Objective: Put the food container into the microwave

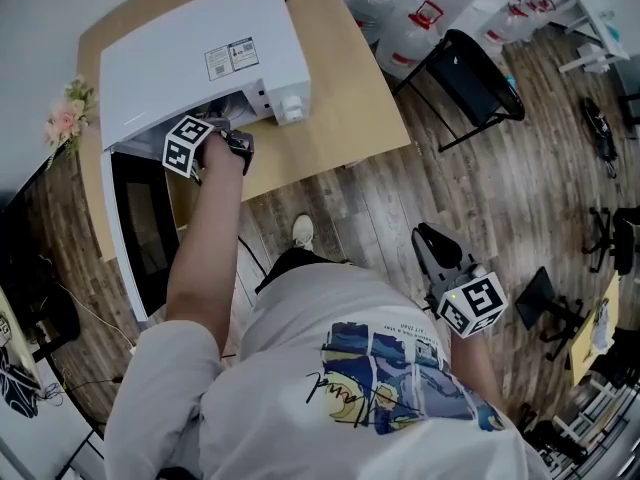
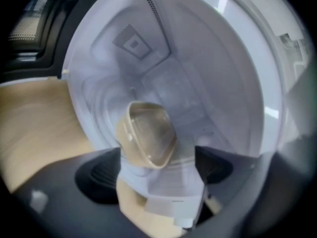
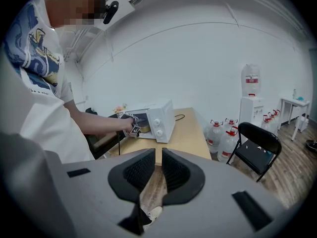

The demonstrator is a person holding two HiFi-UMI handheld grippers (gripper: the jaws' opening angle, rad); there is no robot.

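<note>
We judged the task nearly done: the food container [image 2: 148, 138] was already inside the microwave [image 1: 190, 53]. What seemed left was to draw the hand back out and perhaps close the door [image 1: 140, 238], which hung open at the left of the head view.

Nearest to us, at the lower right of the head view, the right gripper [image 3: 155, 172] hung beside the body over the wooden floor [image 1: 400, 198]. Its jaws were closed to a thin slit with nothing in it, and it took no part.

Further out, at the upper left of the head view, the left gripper [image 2: 157, 175] reached into the mouth of the microwave, which stood on the table [image 1: 340, 118]. Its jaws stood wide apart, and both pads looked clear of the container.

In the left gripper view the container lay in the lower middle of the frame, between the spread jaws and reaching just past them. It looked tilted there, though we took it to be resting on the oven floor. Behind it rose the pale back wall of the oven.
</note>
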